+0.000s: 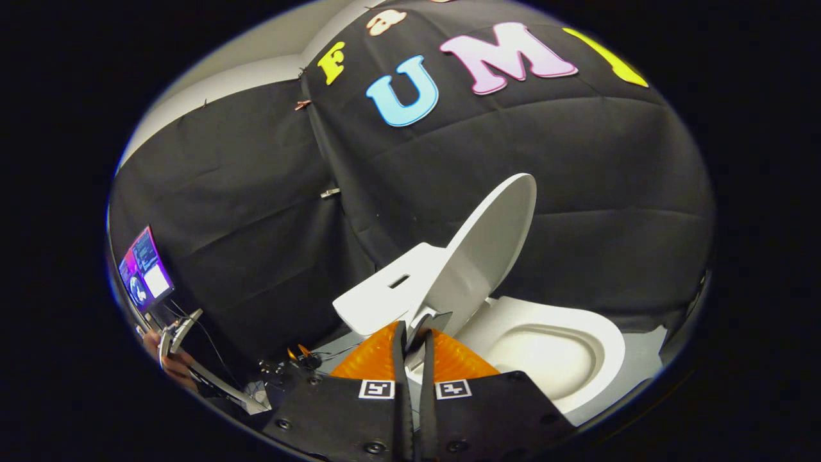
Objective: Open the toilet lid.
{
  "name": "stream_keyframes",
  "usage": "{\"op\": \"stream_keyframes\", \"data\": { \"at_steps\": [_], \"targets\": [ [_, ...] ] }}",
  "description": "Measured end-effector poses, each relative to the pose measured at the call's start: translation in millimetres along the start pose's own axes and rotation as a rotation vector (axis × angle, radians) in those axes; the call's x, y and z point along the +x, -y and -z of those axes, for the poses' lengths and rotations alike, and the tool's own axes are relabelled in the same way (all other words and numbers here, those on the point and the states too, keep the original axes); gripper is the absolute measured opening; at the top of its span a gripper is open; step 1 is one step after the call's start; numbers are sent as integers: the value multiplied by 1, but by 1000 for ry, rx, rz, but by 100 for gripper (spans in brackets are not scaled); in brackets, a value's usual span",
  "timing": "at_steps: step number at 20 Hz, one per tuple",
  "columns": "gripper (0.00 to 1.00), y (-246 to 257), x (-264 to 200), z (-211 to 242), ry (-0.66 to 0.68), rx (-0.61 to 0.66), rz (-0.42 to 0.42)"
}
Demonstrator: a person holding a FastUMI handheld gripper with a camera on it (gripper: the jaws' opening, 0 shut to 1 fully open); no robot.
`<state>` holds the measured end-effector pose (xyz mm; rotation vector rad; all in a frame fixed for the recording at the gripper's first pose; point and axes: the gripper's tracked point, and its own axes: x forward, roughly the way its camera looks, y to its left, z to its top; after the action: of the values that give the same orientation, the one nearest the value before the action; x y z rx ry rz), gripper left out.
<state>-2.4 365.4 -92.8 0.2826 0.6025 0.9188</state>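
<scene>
The white toilet lid [487, 250] stands raised and tilted back toward the white tank [385, 289], with its inner face showing. Below it the seat ring and bowl [551, 356] lie uncovered. My gripper [414, 330] sits low in front of the toilet, and its orange fingers [375, 356] point at the lid's hinge end. The fingers stand almost together with only a thin slit between them. I see nothing held in that slit. The lid's lower end lies just beyond the fingertips, and whether it touches them I cannot tell.
Black cloth walls close in behind and beside the toilet. Off to the side of the fingers a lit screen [145, 269] stands, with a person's hand [172, 364] on a white frame [211, 378] below it. Cables and small parts [298, 359] lie on the floor near the tank.
</scene>
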Motion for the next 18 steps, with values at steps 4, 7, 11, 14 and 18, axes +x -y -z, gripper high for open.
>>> {"op": "stream_keyframes", "data": {
  "at_steps": [4, 7, 11, 14, 18],
  "targets": [
    [9, -36, 32, -18, 7, -89, 2],
    [9, -63, 57, -23, -2, -74, 1],
    [9, -93, 88, -29, 8, -129, 17],
    [9, -106, 103, -30, 21, -130, 30],
    [12, -124, 122, -27, 15, -146, 33]
  ]
}}
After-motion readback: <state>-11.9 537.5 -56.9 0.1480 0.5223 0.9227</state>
